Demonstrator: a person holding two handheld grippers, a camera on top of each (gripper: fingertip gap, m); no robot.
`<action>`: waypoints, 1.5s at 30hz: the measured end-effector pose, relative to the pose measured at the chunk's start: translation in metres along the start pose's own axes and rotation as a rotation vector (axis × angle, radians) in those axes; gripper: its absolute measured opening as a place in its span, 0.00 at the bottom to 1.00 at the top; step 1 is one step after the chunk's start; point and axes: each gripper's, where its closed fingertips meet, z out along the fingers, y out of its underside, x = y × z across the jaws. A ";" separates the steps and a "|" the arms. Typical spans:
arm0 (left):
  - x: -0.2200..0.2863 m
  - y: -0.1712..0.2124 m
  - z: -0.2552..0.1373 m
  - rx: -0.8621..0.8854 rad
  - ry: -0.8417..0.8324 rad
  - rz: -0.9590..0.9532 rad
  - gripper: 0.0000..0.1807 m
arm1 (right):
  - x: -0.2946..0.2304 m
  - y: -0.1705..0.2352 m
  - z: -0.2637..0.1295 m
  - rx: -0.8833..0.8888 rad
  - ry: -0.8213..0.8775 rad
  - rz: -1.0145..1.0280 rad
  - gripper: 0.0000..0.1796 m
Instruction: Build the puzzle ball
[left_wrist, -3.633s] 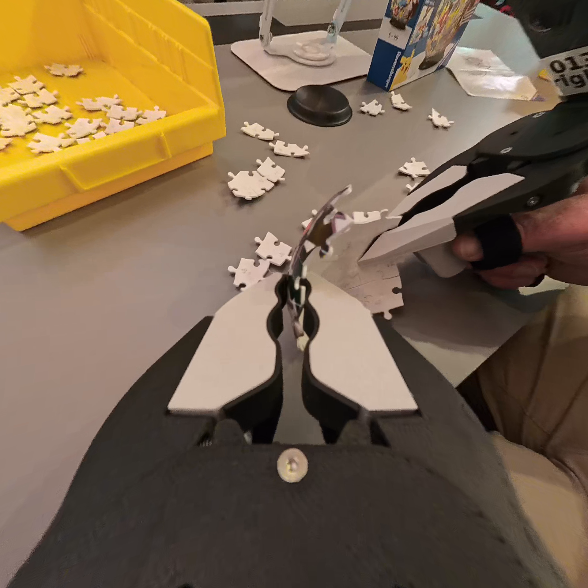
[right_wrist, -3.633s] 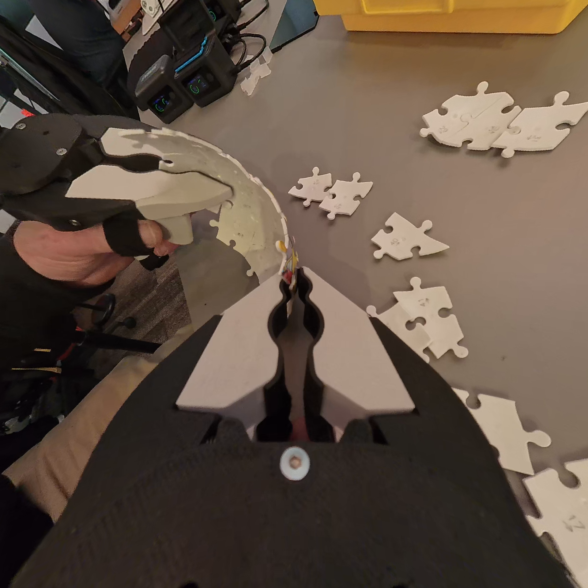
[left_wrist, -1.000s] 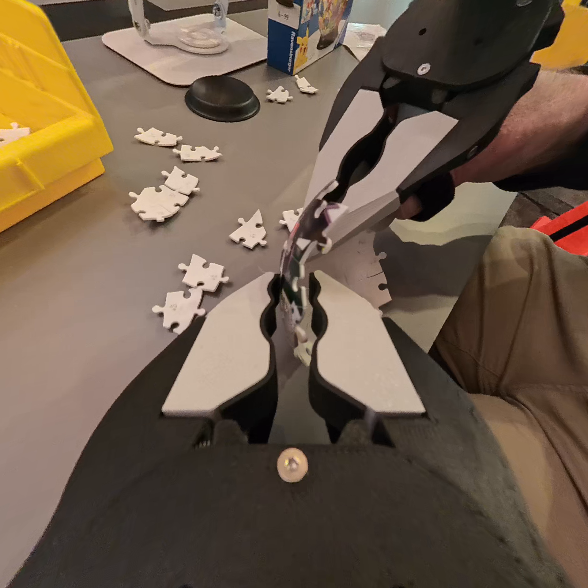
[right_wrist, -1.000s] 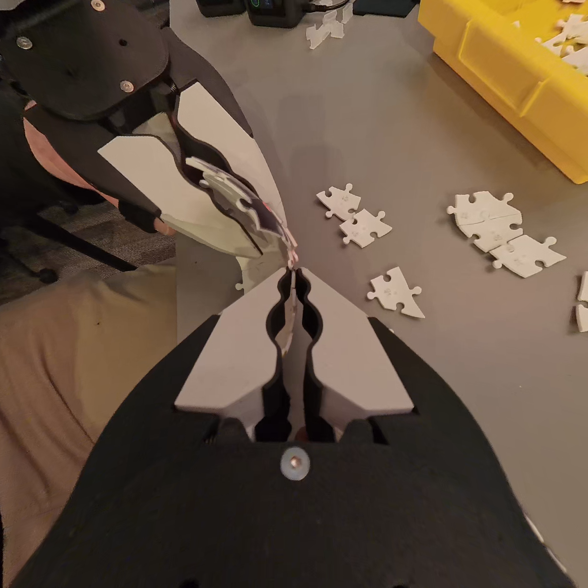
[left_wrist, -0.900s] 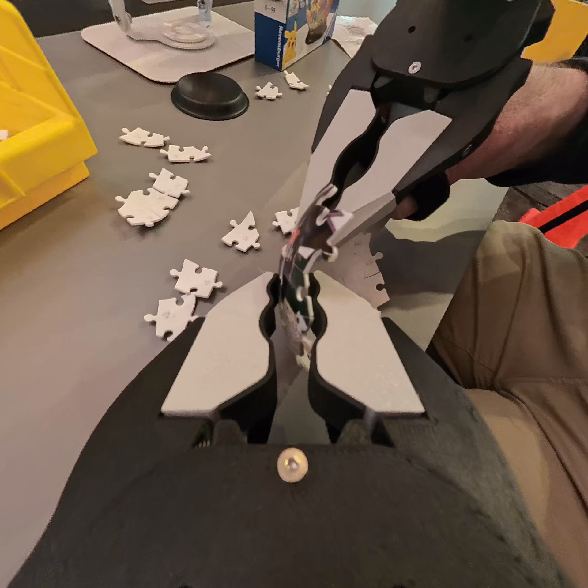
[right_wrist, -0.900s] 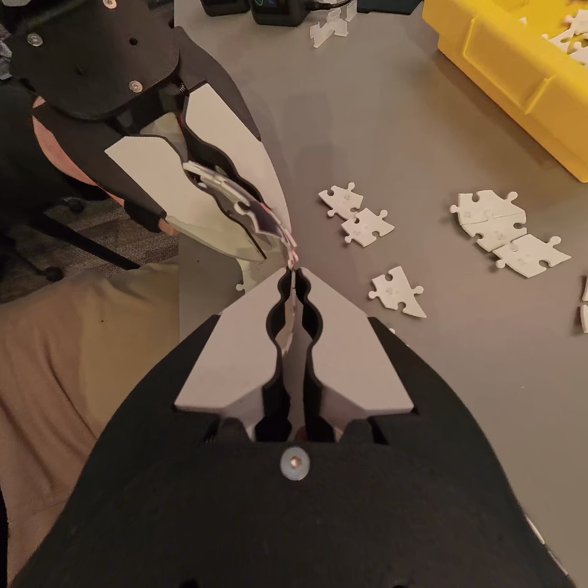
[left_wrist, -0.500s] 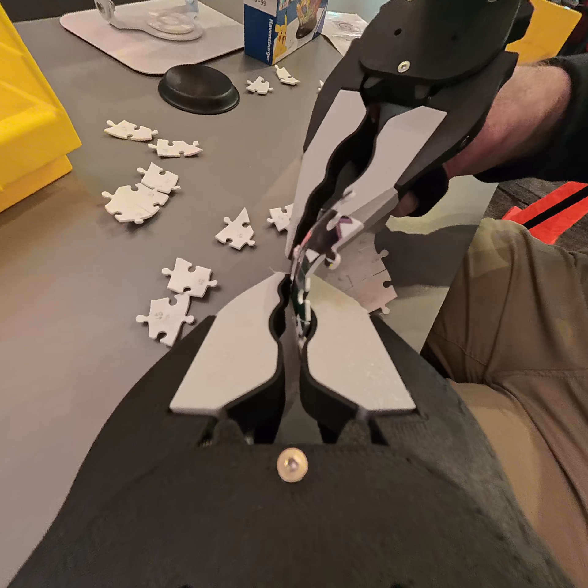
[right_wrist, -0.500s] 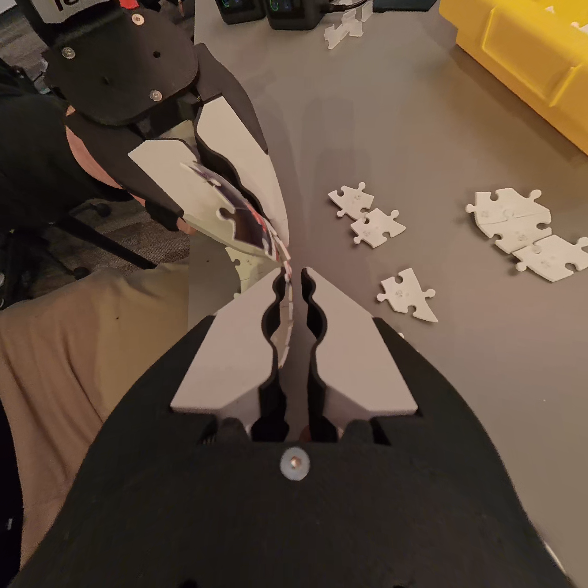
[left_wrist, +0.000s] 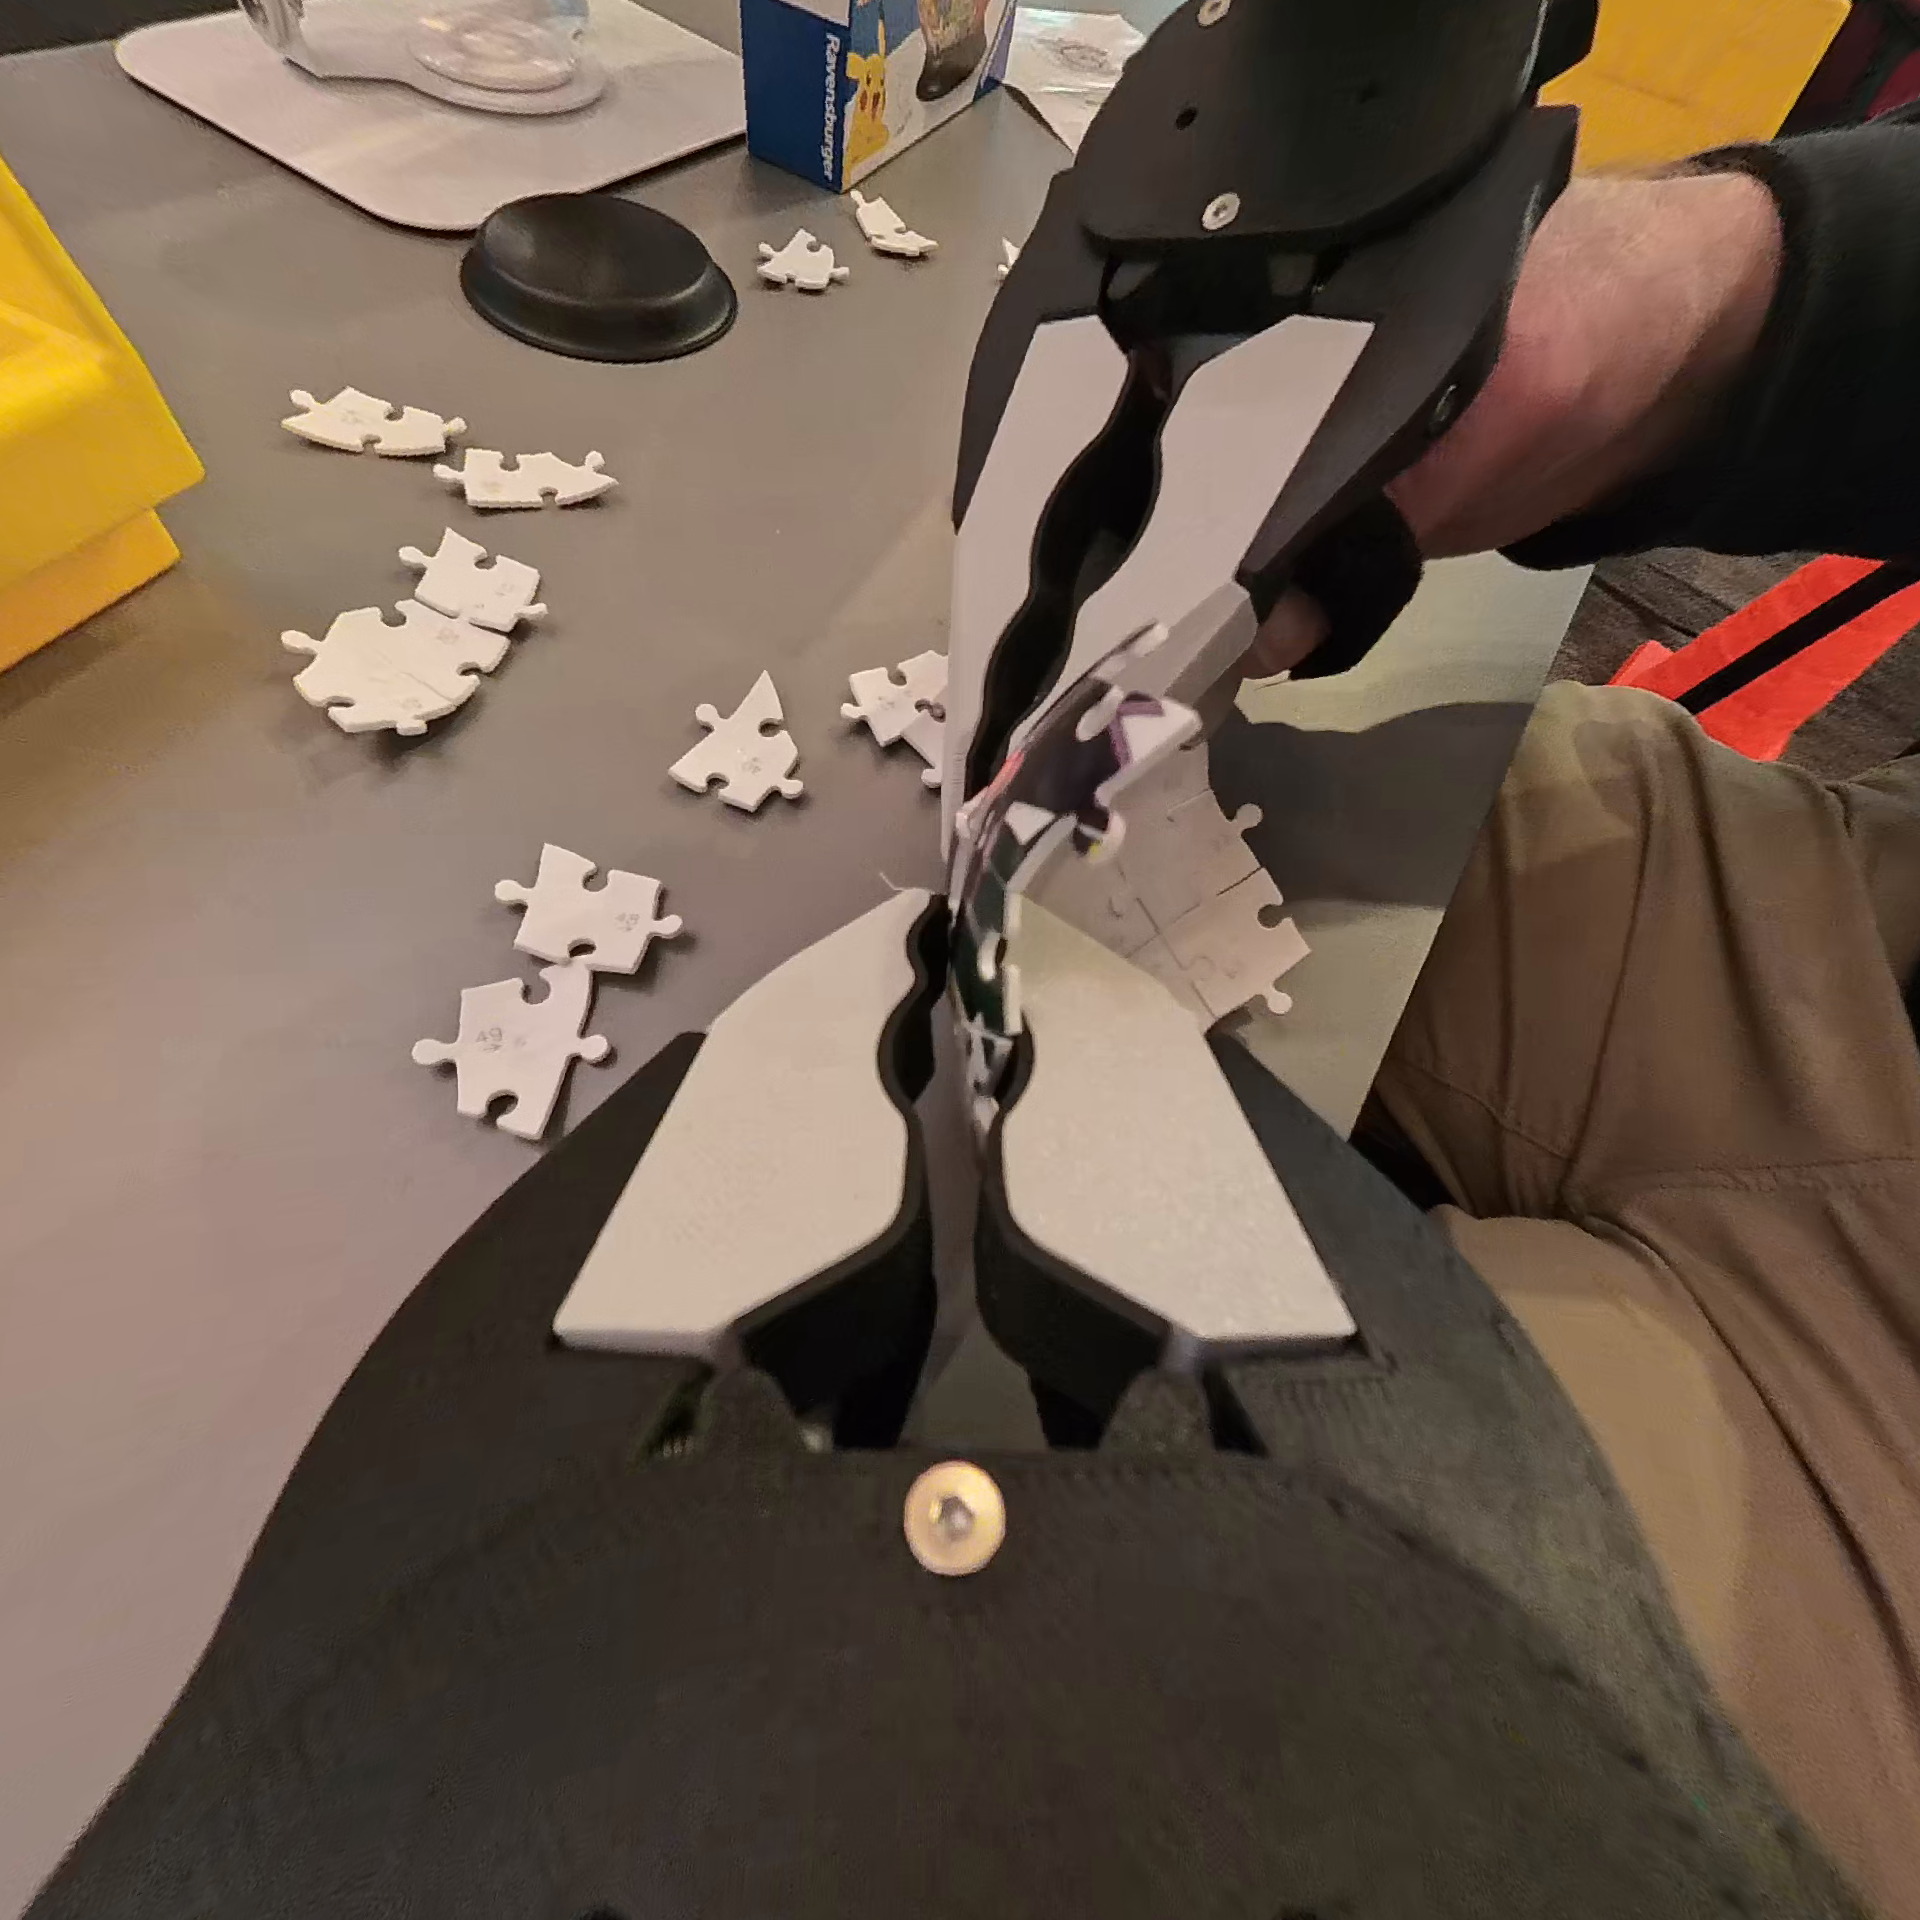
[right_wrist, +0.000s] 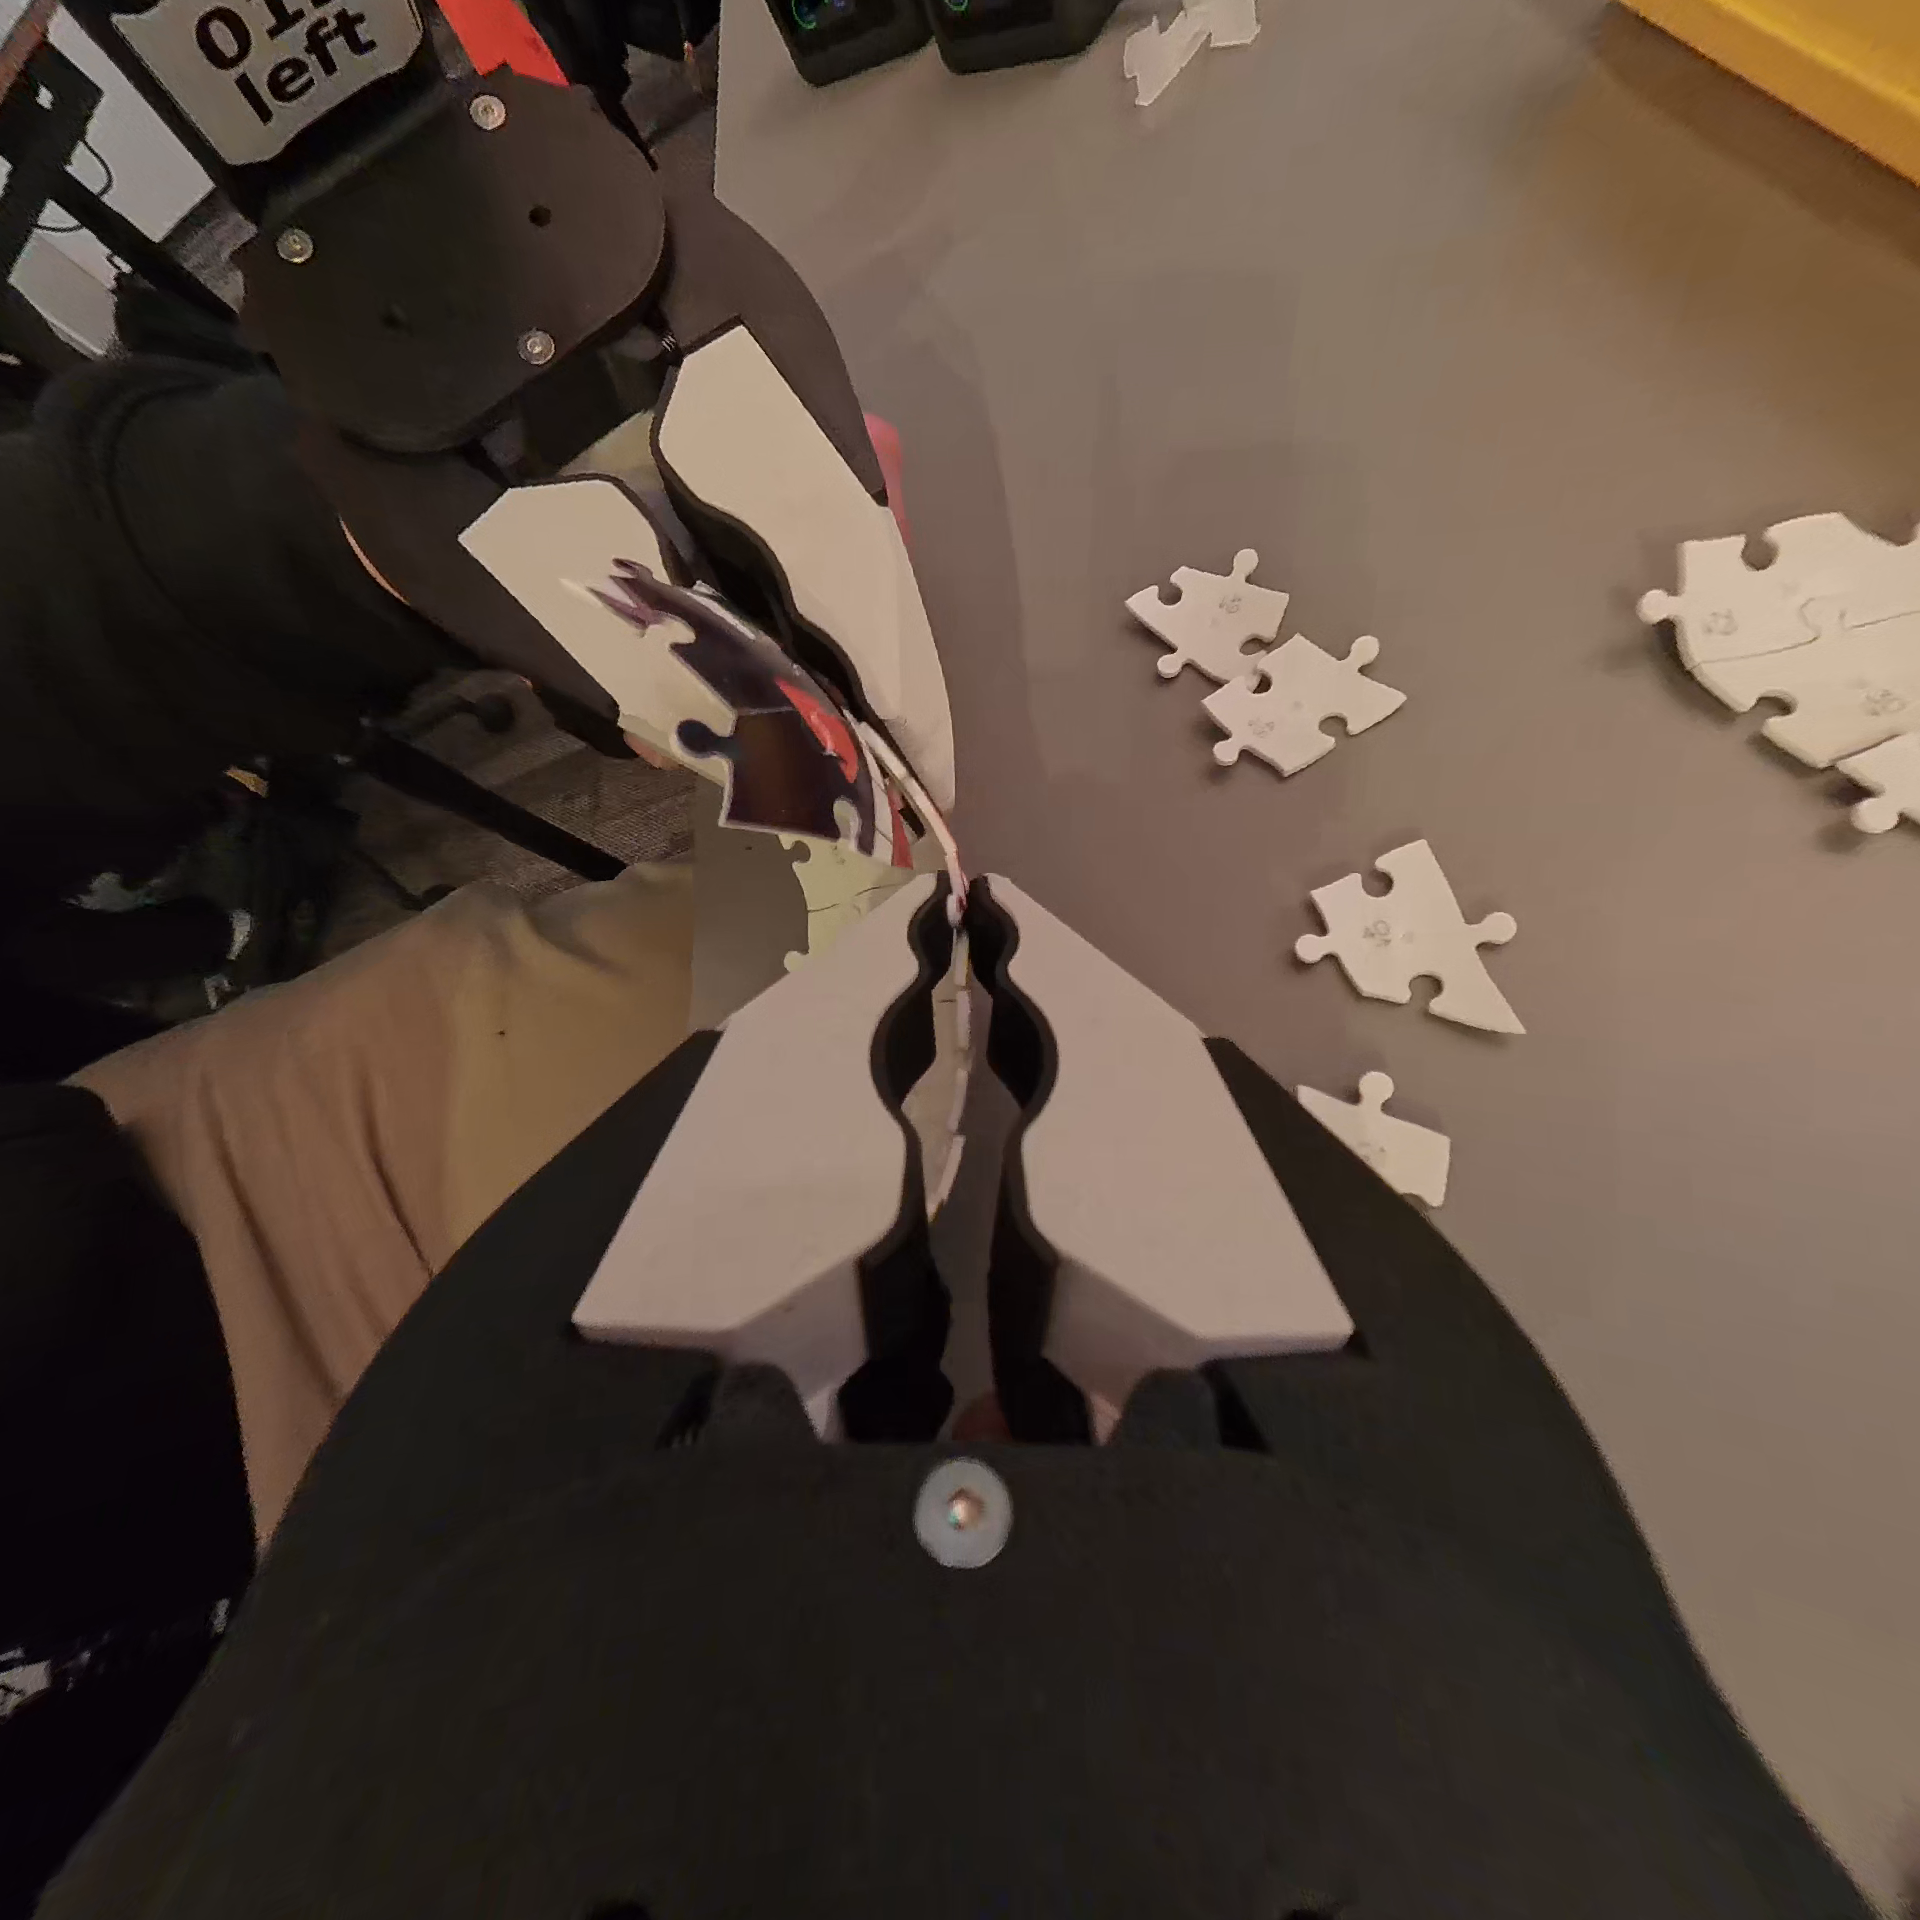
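Observation:
A curved, partly built section of the puzzle ball (left_wrist: 1081, 764) has a printed dark outer face and a white inner face. It is held in the air over the table's near edge between both grippers. My left gripper (left_wrist: 971, 920) is shut on its lower edge. My right gripper (right_wrist: 964, 891) is shut on the opposite edge of the section (right_wrist: 774, 727). In the left wrist view the right gripper (left_wrist: 992, 774) comes down from the upper right. In the right wrist view the left gripper (right_wrist: 831, 748) reaches in from the upper left.
Loose white pieces (left_wrist: 587, 914) (right_wrist: 1403, 940) and small joined groups (left_wrist: 390, 665) (right_wrist: 1808, 644) lie on the grey table. A yellow bin (left_wrist: 73, 499) stands at the left. A black dome base (left_wrist: 597, 275), a blue box (left_wrist: 862, 94) and a white mat (left_wrist: 416, 125) stand behind. A person's tan trouser leg (left_wrist: 1662, 1039) is beside the table edge. My two grippers' fingertips are within a few centimetres of each other. The right tips stand about 25 centimetres off the black dome base (left_wrist: 597, 275).
The right gripper swung from beside the section to above it. Its jaws parted slightly half a second ago and are closed on the edge again. The left gripper kept its hold.

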 end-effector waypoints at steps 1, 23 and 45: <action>0.001 0.001 0.000 -0.005 0.008 0.000 0.02 | -0.001 0.001 0.000 -0.003 -0.008 0.009 0.00; 0.010 0.001 0.003 -0.008 0.057 -0.001 0.02 | -0.008 0.009 0.000 -0.028 -0.116 -0.010 0.01; 0.003 0.006 0.003 -0.039 0.029 -0.023 0.02 | -0.008 -0.006 -0.009 -0.022 0.050 -0.264 0.04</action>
